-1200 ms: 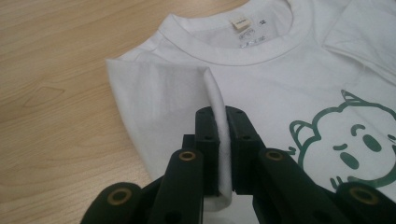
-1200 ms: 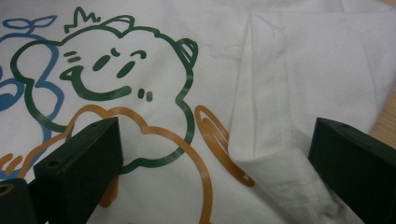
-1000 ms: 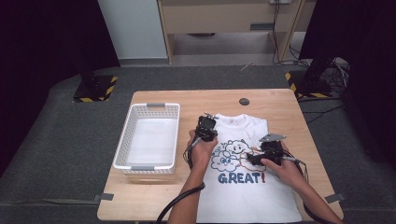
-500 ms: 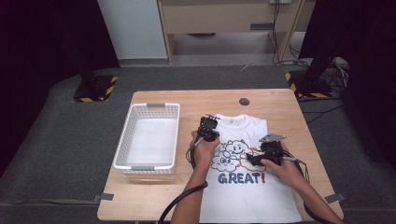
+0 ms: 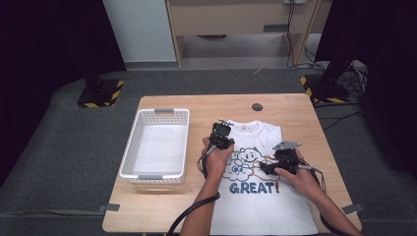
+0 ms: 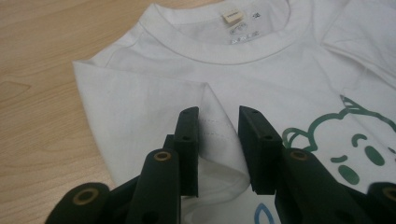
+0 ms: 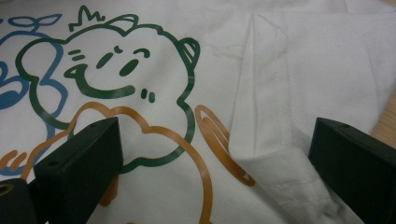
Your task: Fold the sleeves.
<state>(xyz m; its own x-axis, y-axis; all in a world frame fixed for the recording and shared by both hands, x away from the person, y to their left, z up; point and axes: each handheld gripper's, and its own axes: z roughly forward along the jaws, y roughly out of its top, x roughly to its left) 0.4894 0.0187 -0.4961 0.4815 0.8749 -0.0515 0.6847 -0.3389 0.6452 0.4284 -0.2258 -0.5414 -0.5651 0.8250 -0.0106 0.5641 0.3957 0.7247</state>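
Observation:
A white T-shirt (image 5: 255,196) with a cartoon print and the word GREAT lies flat on the wooden table (image 5: 162,201), its sleeves folded in. My left gripper (image 5: 222,126) rests at the shirt's left shoulder. In the left gripper view its jaws (image 6: 218,135) have just been opening and stand a little apart over the folded sleeve (image 6: 140,107), with a ridge of fabric between them but not pinched. My right gripper (image 5: 261,167) lies on the shirt's right side. Its jaws (image 7: 217,140) are wide apart around the folded right sleeve edge (image 7: 275,140).
A white plastic basket (image 5: 129,147) stands on the table left of the shirt, with nothing in it. A small dark round disc (image 5: 256,106) sits near the table's far edge. Cables trail from both grippers toward the near edge.

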